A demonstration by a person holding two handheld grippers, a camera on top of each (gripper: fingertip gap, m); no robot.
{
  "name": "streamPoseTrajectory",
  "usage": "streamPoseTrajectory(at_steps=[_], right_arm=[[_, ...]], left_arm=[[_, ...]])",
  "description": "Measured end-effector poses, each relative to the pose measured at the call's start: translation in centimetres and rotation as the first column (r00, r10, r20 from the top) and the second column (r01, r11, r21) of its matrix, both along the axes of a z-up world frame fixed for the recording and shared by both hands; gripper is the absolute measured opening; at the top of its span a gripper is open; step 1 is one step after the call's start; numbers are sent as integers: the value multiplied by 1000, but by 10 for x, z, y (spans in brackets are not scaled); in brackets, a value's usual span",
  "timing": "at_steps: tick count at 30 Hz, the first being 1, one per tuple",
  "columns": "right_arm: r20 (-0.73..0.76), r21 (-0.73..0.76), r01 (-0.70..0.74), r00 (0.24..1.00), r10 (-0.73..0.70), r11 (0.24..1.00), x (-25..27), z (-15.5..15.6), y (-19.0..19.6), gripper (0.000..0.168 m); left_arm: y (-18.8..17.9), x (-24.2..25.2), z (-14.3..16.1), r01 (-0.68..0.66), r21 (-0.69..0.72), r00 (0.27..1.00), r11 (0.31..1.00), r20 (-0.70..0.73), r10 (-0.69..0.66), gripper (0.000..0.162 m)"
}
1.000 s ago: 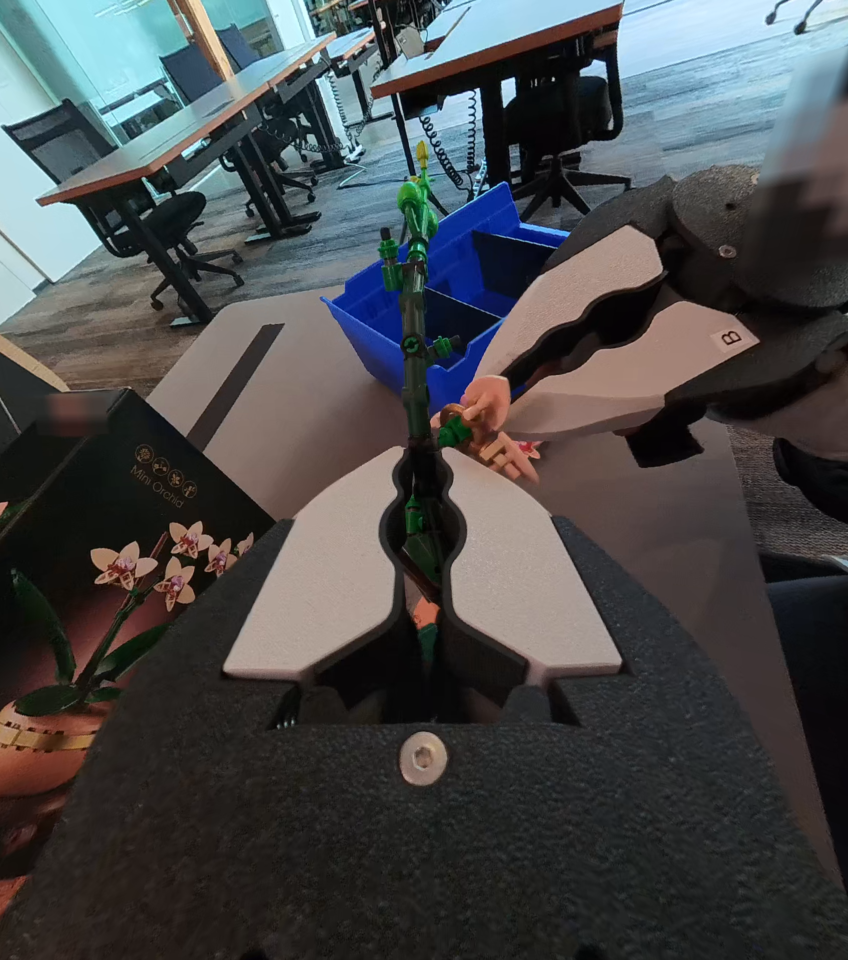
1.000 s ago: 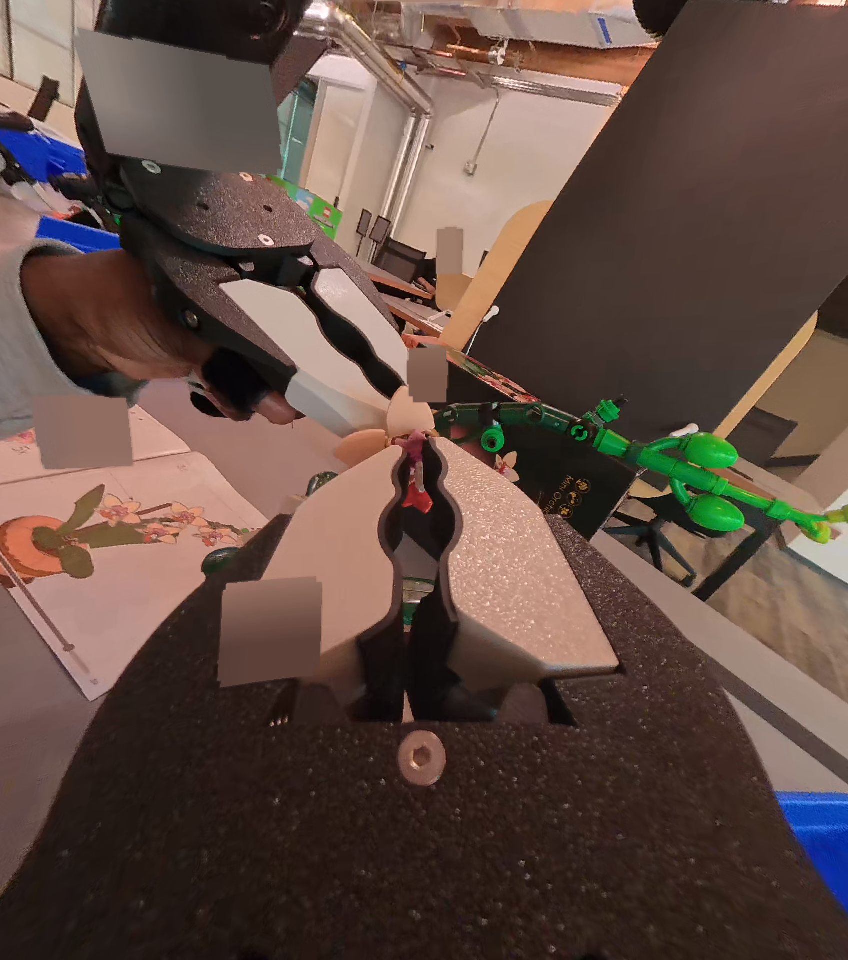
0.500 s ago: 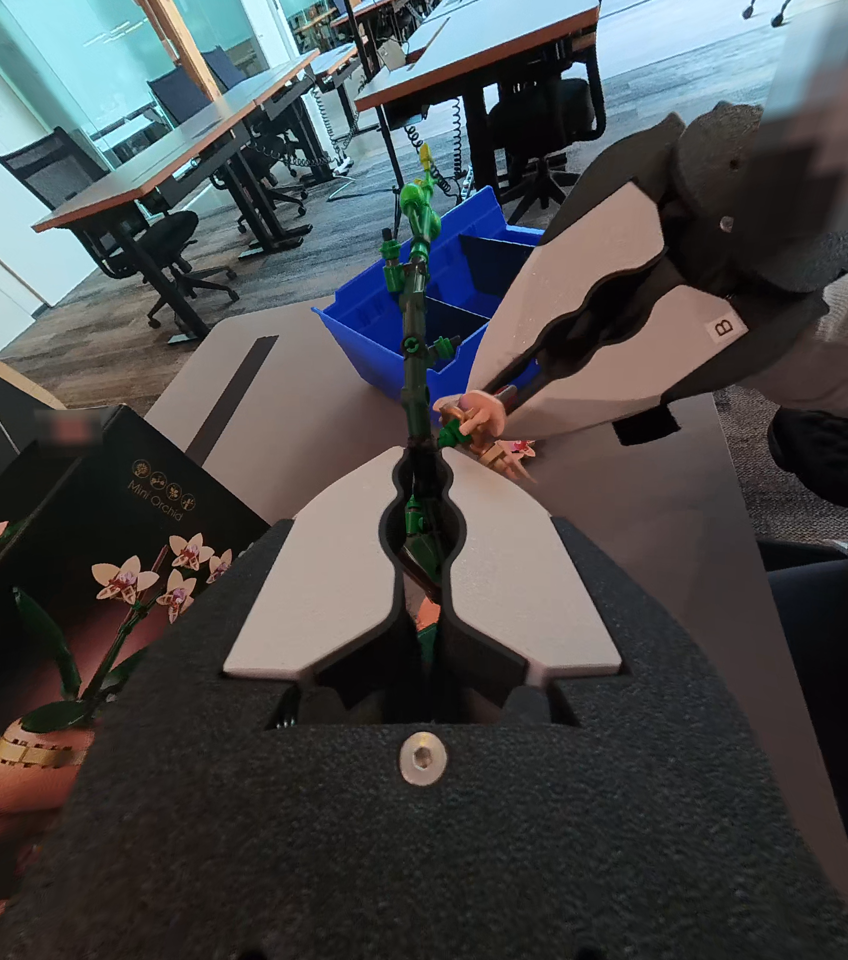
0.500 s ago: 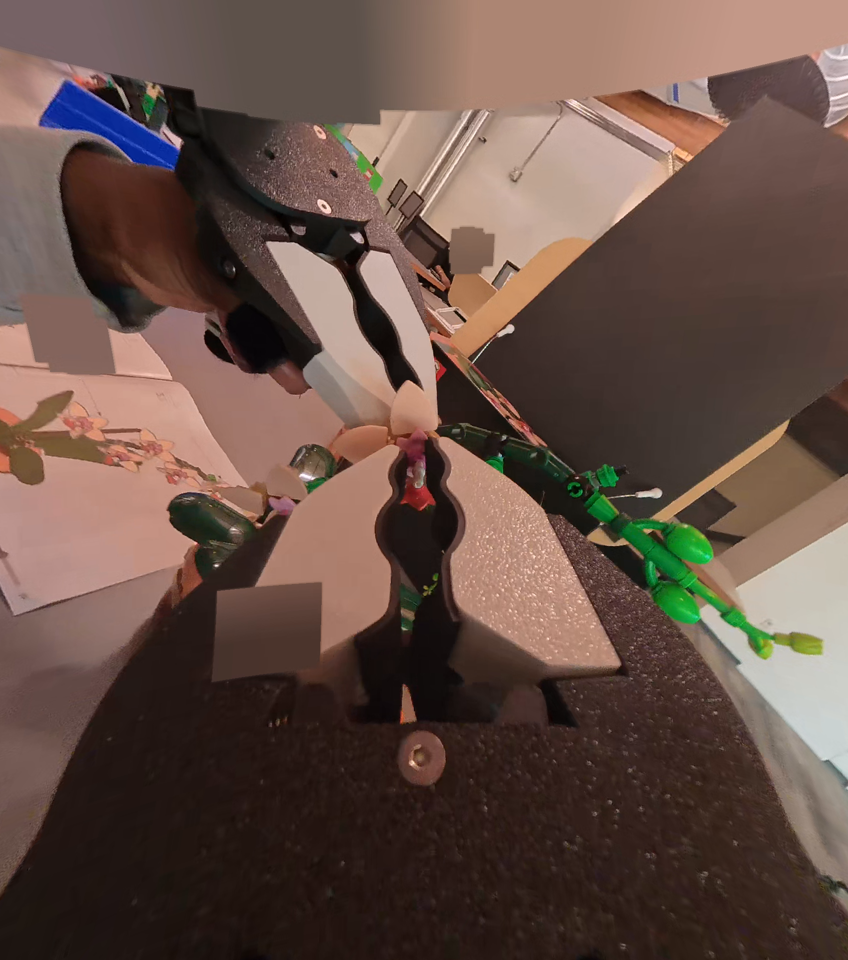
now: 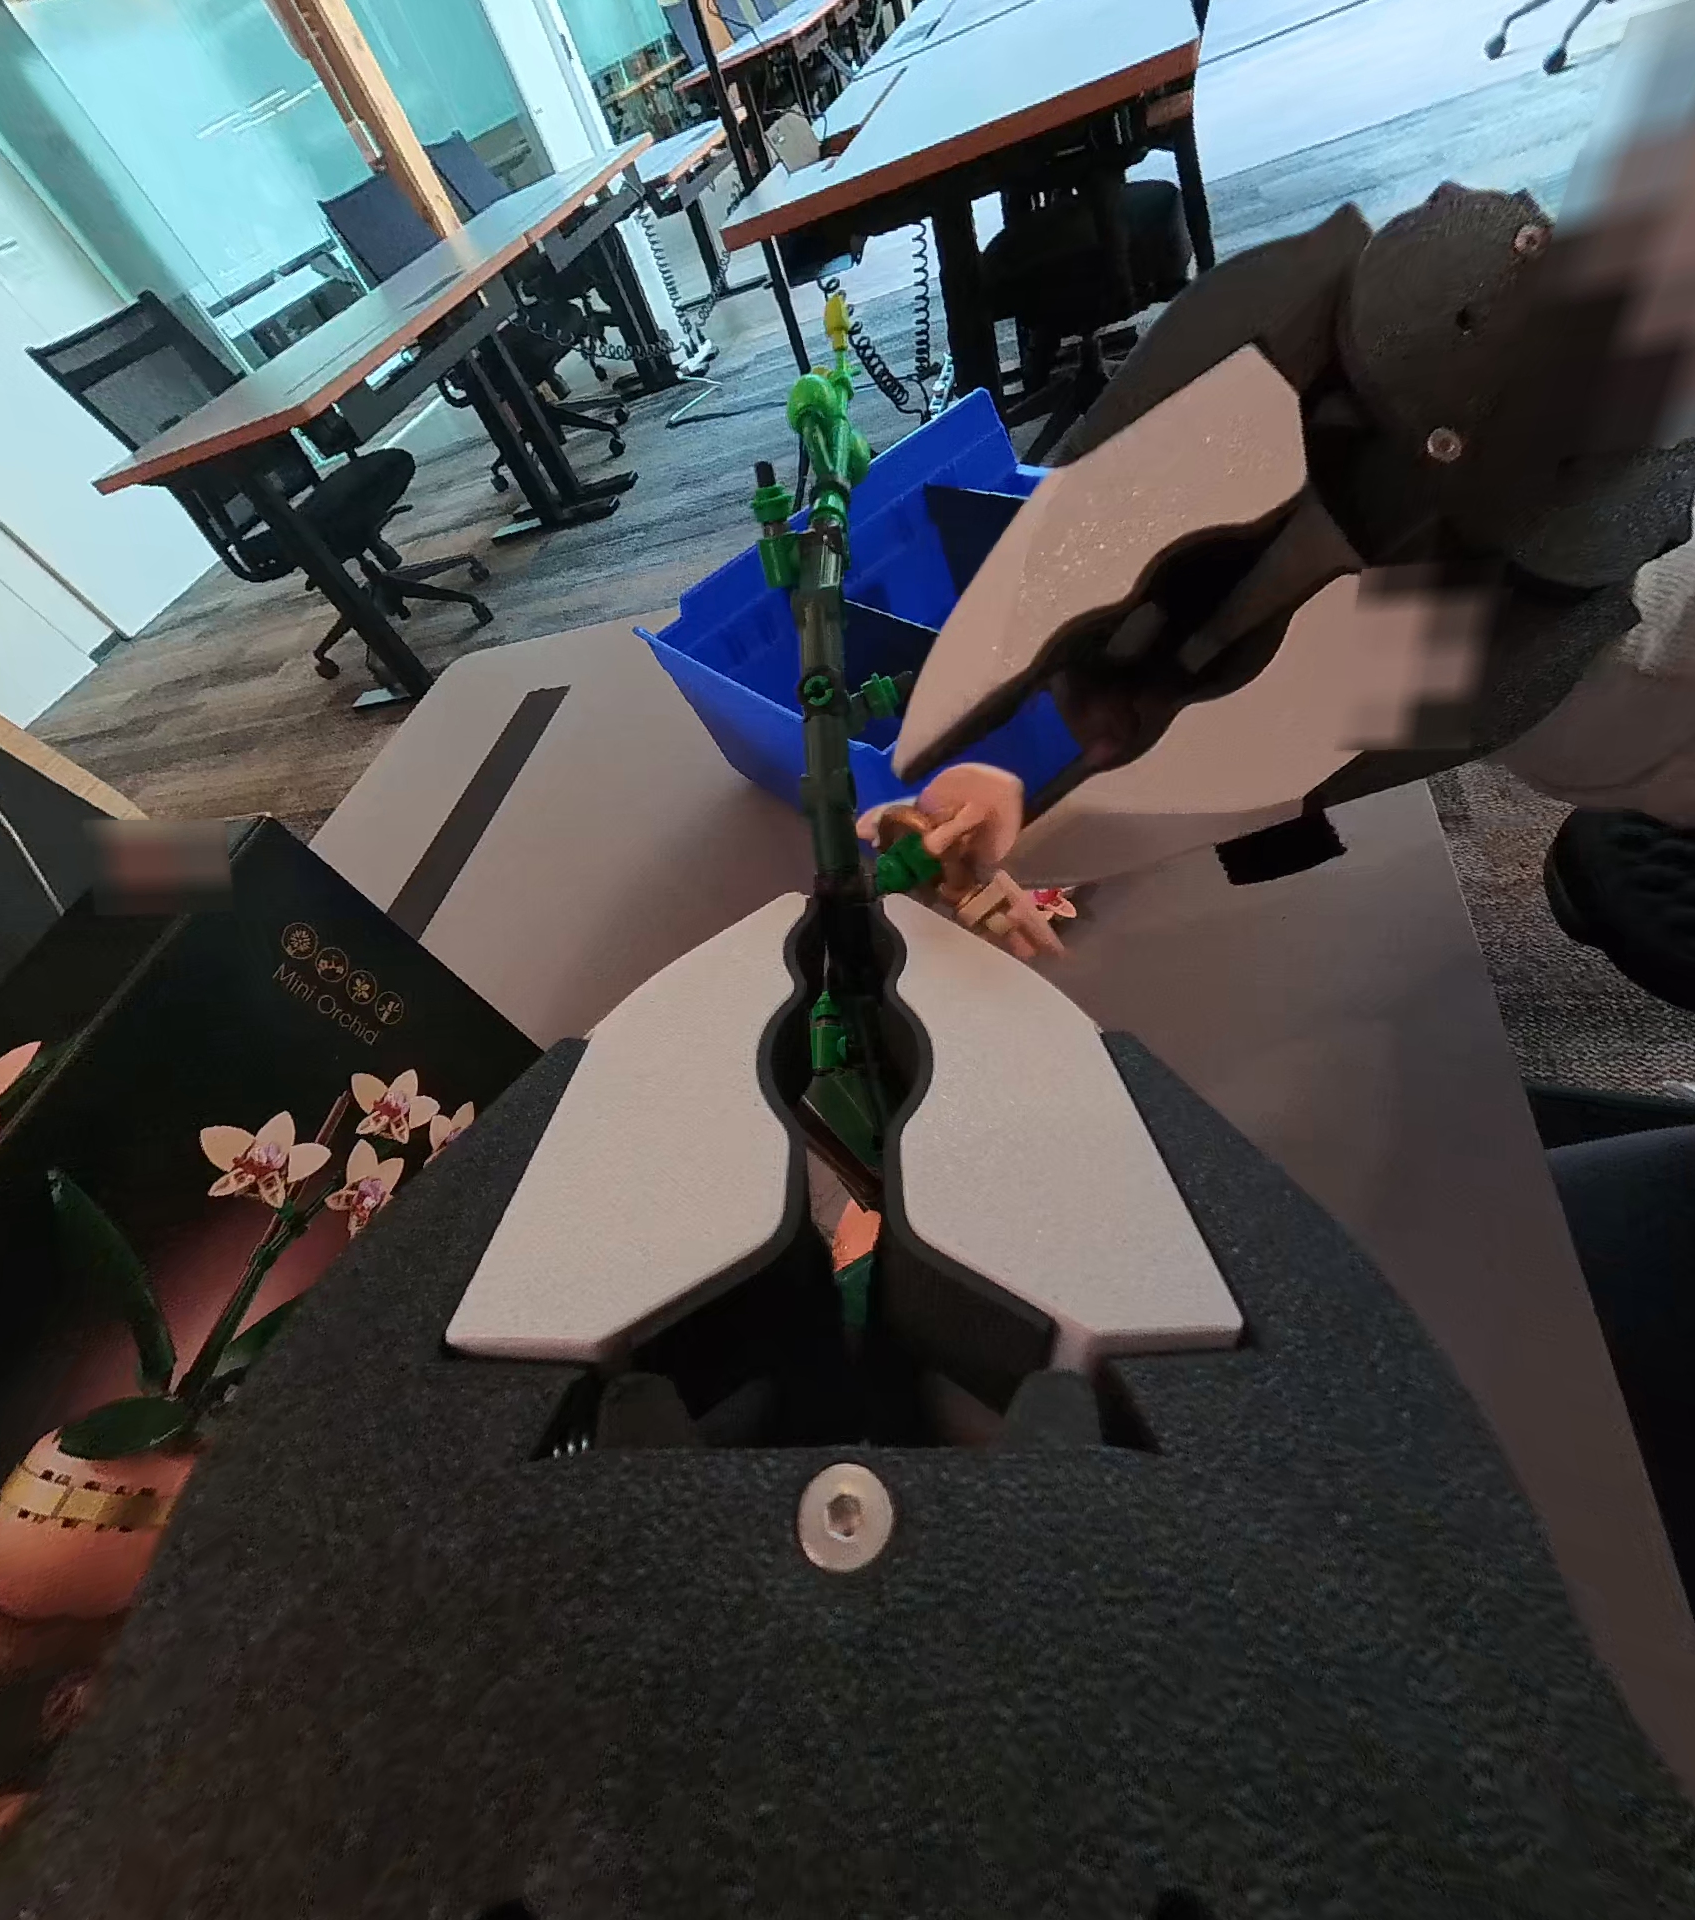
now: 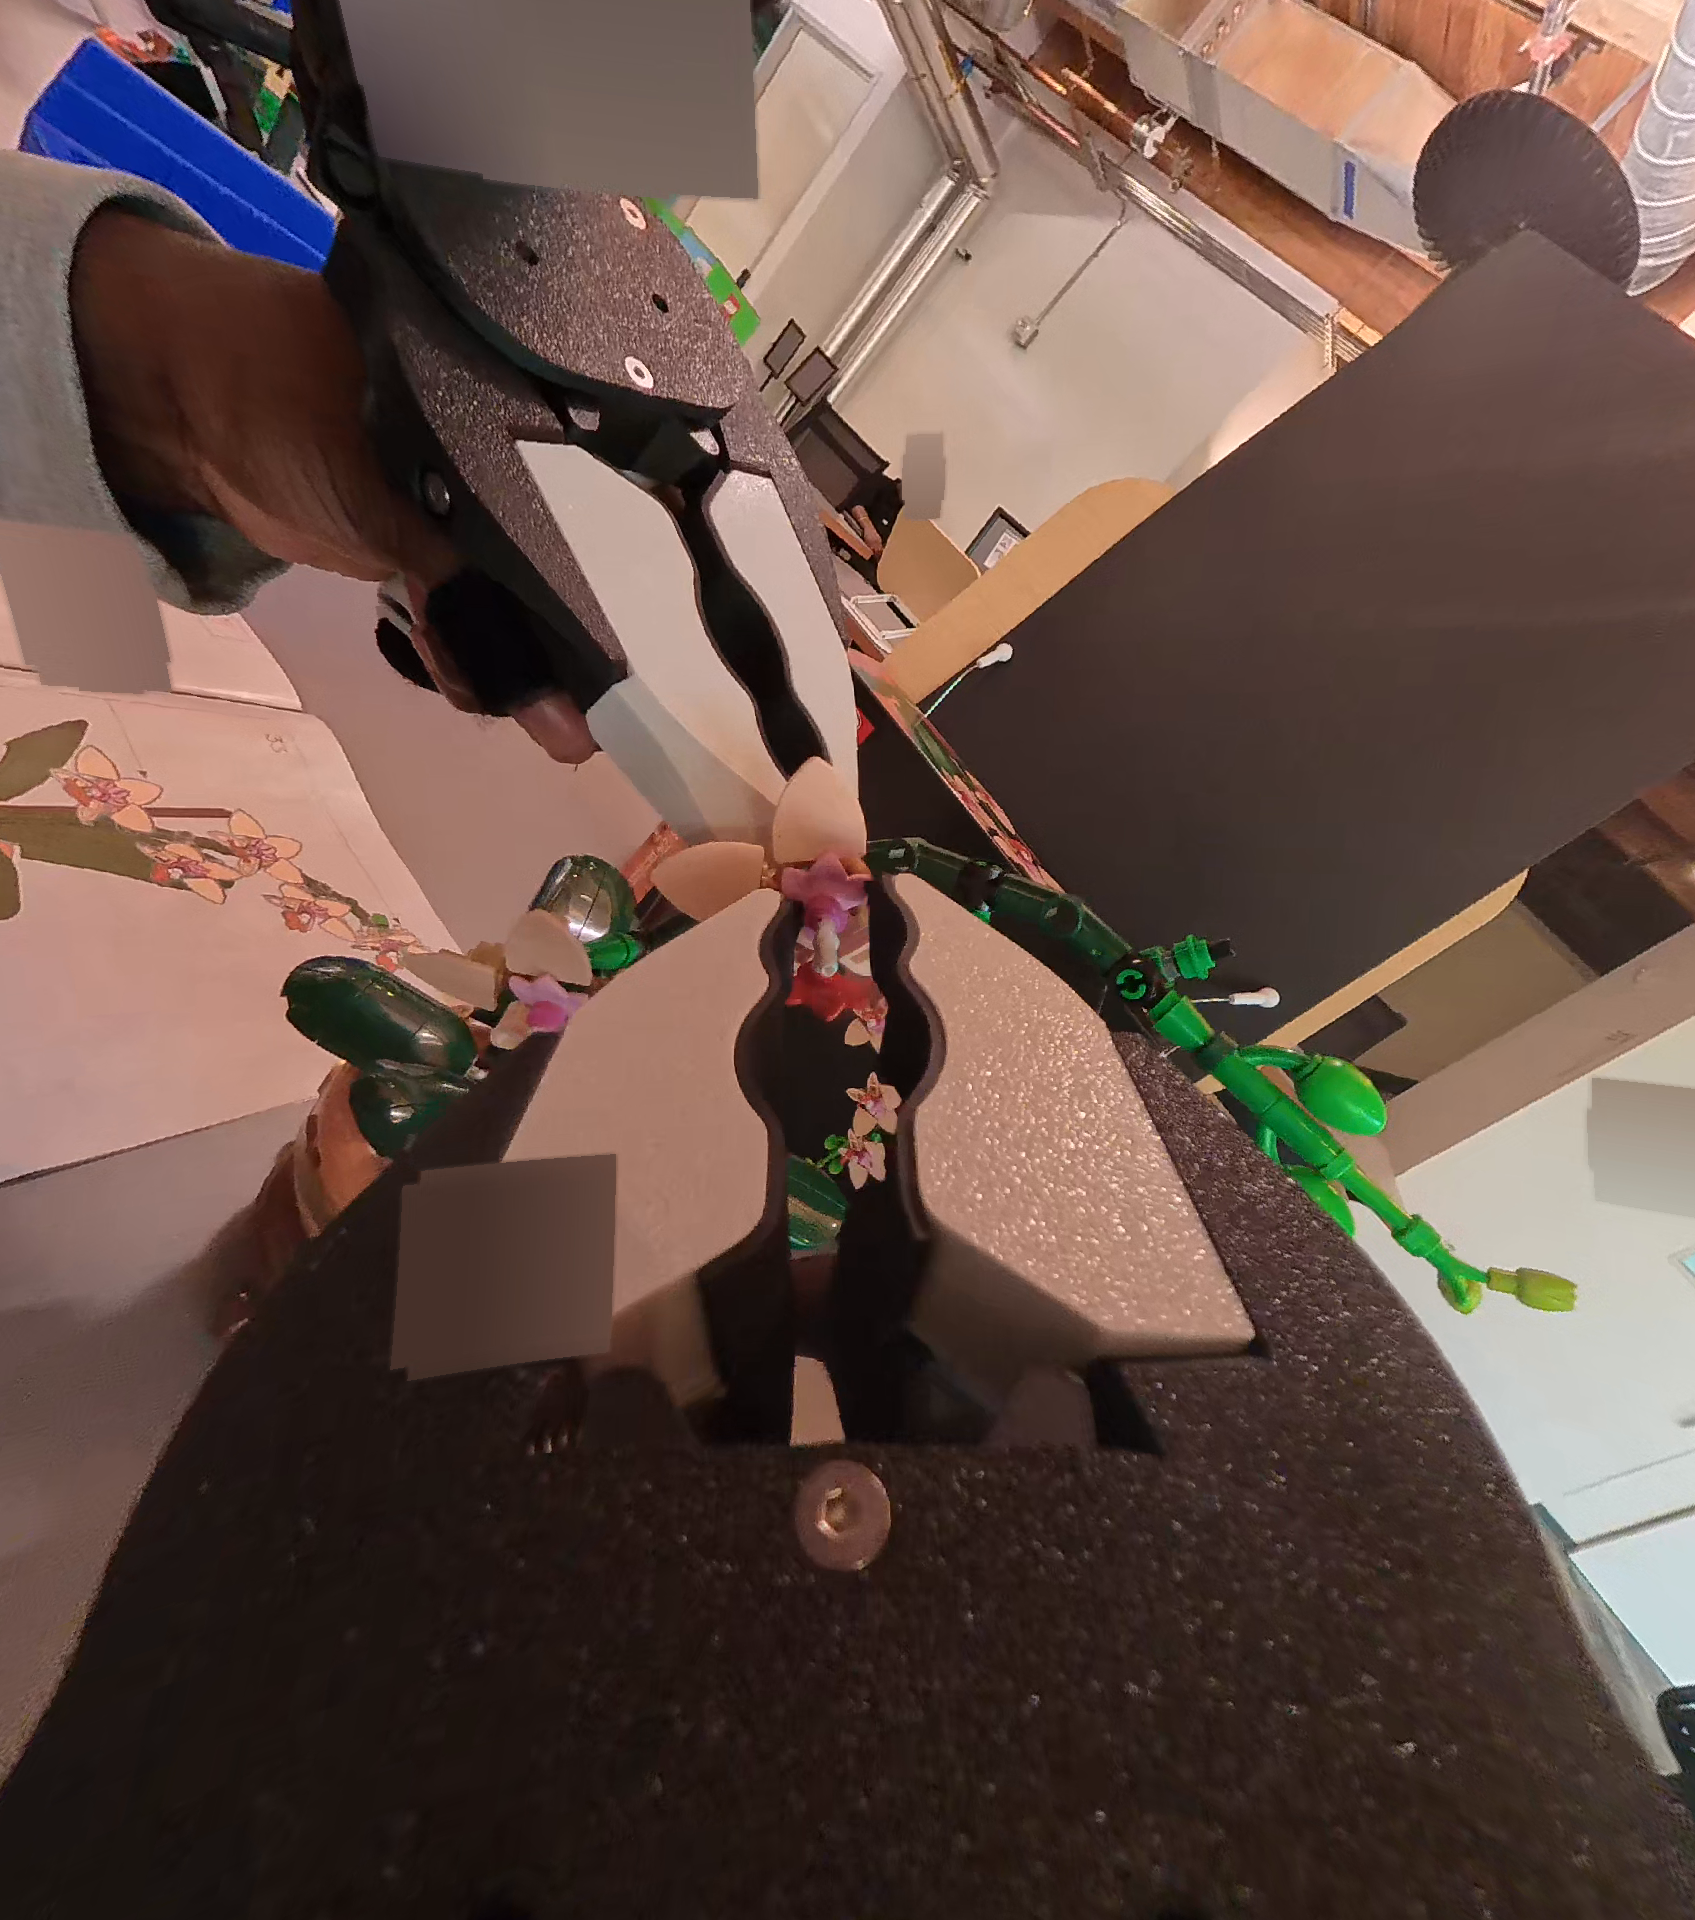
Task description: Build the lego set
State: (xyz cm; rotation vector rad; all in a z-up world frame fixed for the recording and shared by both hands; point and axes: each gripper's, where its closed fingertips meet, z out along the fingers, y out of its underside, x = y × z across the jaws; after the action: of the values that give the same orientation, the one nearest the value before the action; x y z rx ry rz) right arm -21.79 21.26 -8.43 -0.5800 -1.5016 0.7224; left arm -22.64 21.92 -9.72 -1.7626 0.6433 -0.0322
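Observation:
My left gripper (image 5: 843,906) is shut on the dark green orchid stem (image 5: 822,665), which sticks out forward past its fingertips and ends in bright green buds (image 5: 827,405). My right gripper (image 5: 962,821) comes in from the right, shut on a beige orchid flower (image 5: 978,816) held against a green stud on the stem. In the right wrist view, the right gripper (image 6: 824,902) grips the flower (image 6: 815,821) by its pink centre, right at the left gripper (image 6: 791,779) tips. The stem (image 6: 1051,914) runs down to the right. Another flower (image 6: 542,966) sits lower on it, near dark green leaves (image 6: 375,1023).
A blue parts bin (image 5: 770,665) stands on the grey table (image 5: 1290,1039) behind the stem. The black set box (image 5: 199,1091) is at the left. The open instruction booklet (image 6: 95,883) lies under the left hand. A black panel (image 6: 1342,623) stands behind. Office desks and chairs are beyond. Less than 4 cm separates the two grippers' tips.
The right gripper has tilted and lifted slightly while keeping the flower at the stem. In its view the stem has swung down to the right. The left gripper still holds the stem.

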Motion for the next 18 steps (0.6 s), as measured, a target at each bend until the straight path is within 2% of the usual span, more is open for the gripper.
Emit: streamPoseTrajectory(at_steps=[10,18], right_arm=[[32,25,3,999,-4,1000,-1,-3,-1,13],[101,-59,-12,995,18,998,-3,-4,-1,12]], left_arm=[[-1,0,0,-4,8,1000,1000,-19,5,8],[-1,-1,0,-24,22,999,999,-29,25,8]])
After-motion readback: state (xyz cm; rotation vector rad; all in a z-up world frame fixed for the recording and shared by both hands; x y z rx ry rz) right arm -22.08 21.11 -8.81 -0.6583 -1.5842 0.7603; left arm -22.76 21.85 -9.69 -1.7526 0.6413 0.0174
